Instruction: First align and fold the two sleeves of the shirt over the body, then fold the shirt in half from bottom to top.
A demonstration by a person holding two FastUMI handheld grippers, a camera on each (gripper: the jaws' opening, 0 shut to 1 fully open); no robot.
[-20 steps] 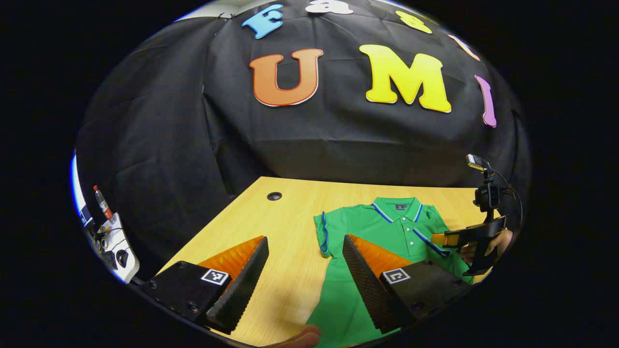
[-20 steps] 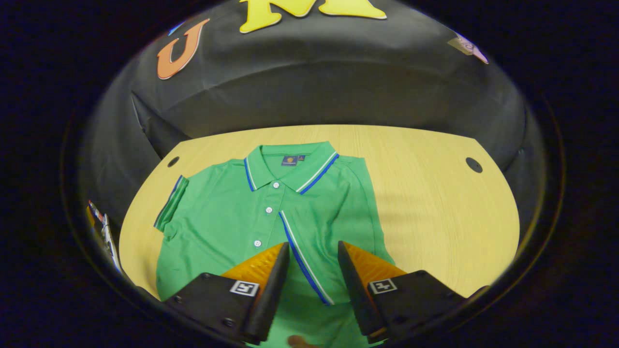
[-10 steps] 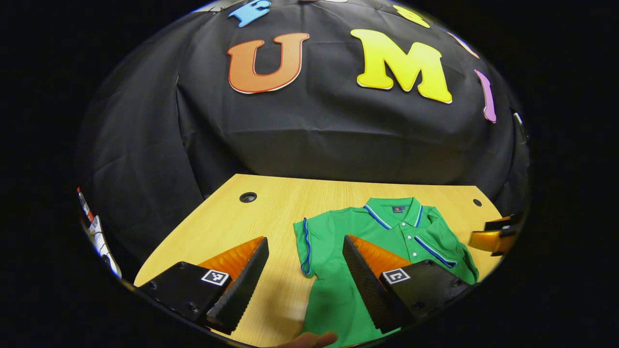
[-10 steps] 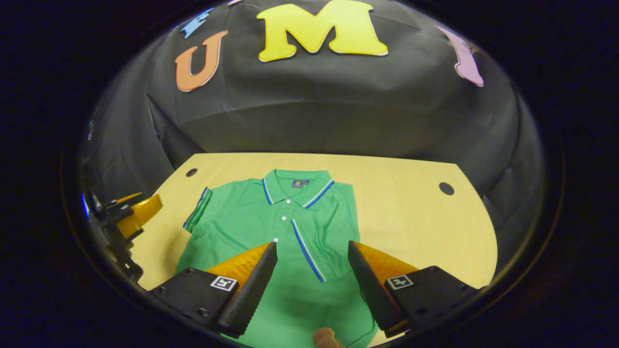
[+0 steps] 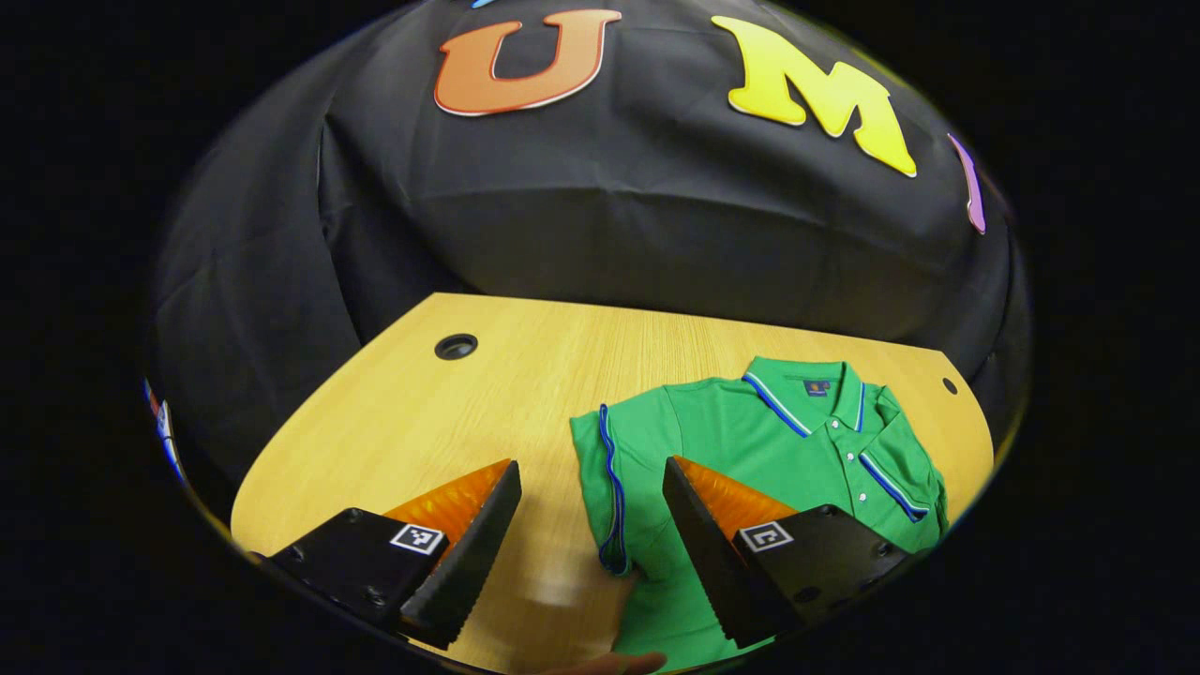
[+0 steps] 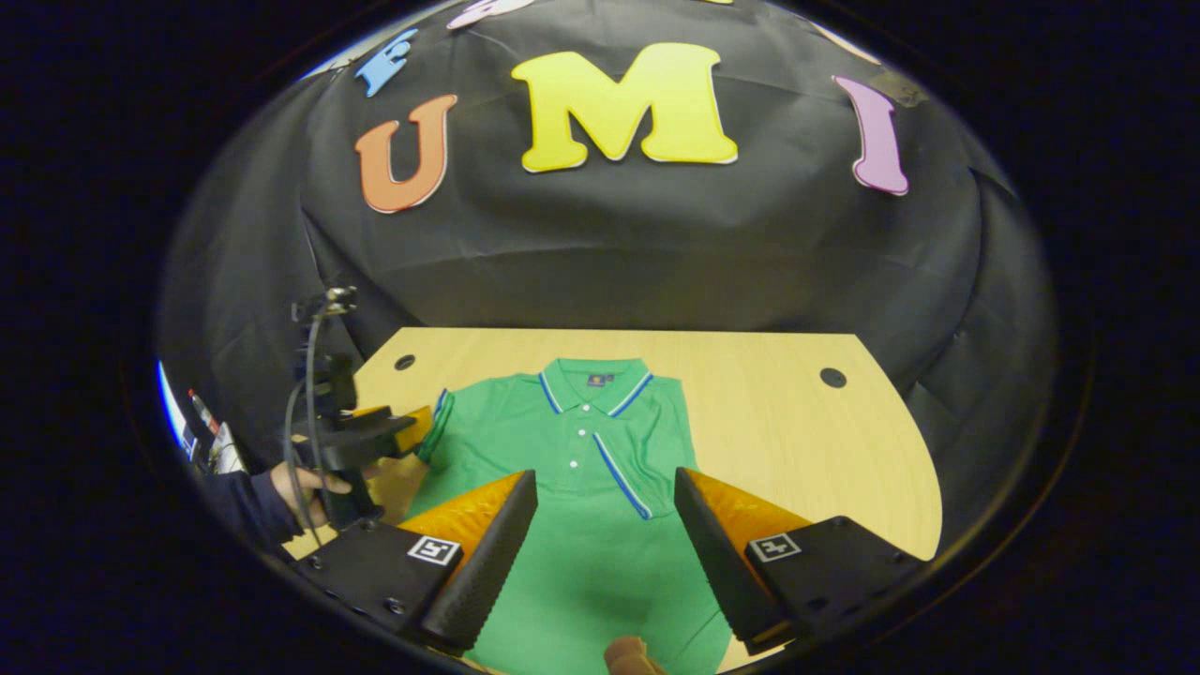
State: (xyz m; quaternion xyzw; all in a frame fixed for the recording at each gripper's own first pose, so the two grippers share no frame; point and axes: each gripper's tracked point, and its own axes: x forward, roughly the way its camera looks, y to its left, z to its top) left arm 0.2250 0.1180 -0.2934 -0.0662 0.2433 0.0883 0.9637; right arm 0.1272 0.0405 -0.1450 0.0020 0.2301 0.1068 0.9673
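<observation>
Nearest, the left gripper (image 5: 591,525) hangs with jaws spread wide above the blue-trimmed left sleeve (image 5: 609,469) of the green polo shirt (image 6: 581,469), gripping nothing. Likewise the right gripper (image 6: 605,534) is parted and empty over the shirt's body. Its right sleeve (image 6: 647,459) lies folded across the chest. Farther up, the small collar label (image 6: 596,380) is too tiny to read. Beyond, the wooden table (image 6: 797,441) has cable holes (image 5: 456,346).
</observation>
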